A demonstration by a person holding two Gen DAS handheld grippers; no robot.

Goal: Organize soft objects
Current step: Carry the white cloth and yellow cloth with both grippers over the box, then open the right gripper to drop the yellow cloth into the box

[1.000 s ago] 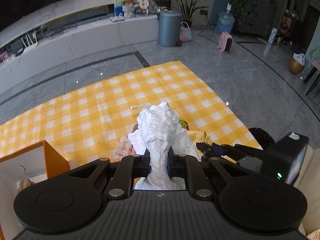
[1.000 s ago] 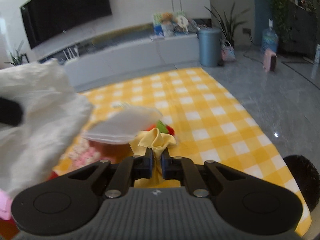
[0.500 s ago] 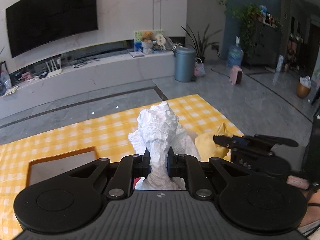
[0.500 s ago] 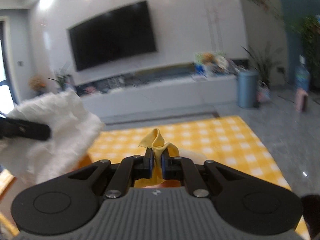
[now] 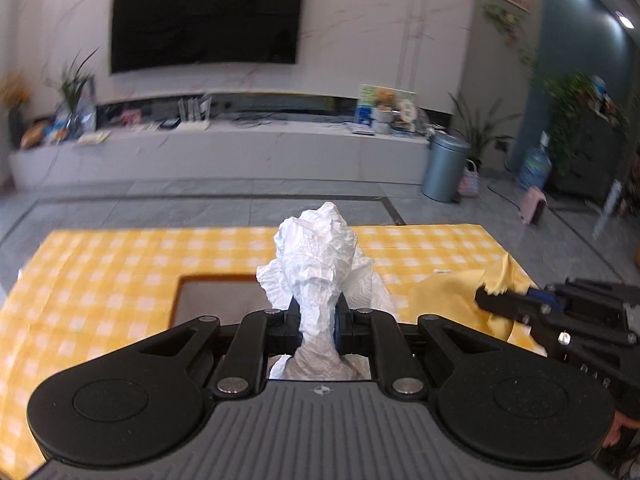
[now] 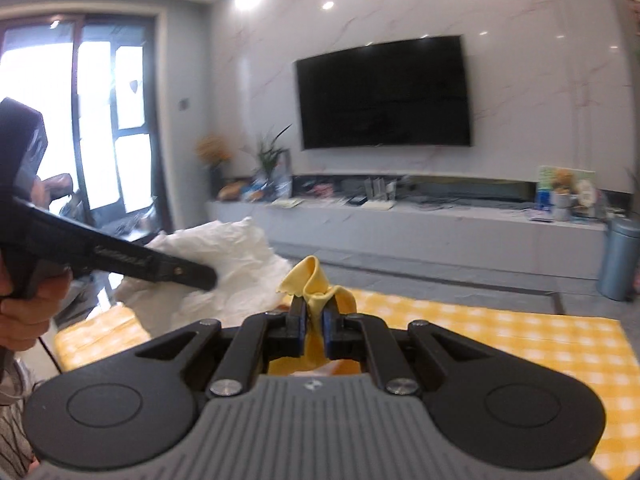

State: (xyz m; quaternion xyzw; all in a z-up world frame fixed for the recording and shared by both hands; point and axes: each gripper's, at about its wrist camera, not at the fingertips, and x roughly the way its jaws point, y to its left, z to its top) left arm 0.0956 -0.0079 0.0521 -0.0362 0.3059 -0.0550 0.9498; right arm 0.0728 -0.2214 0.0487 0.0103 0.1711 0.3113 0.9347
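Each gripper, left gripper and right gripper, is matte black: 2 angular link arms, 2 silver pivot screws, 2 round raised discs on wide lobes, and a grey ribbed housing with a small round emblem. The right gripper's fingers carry blue pads. A hand grips the left handle beside a striped sleeve and a thin dark cable.

TV: dark, on the marble wall
Bin: grey-blue, on the floor at the console's right end
Plant: behind the bin
Water jug: right, beside a pink stool
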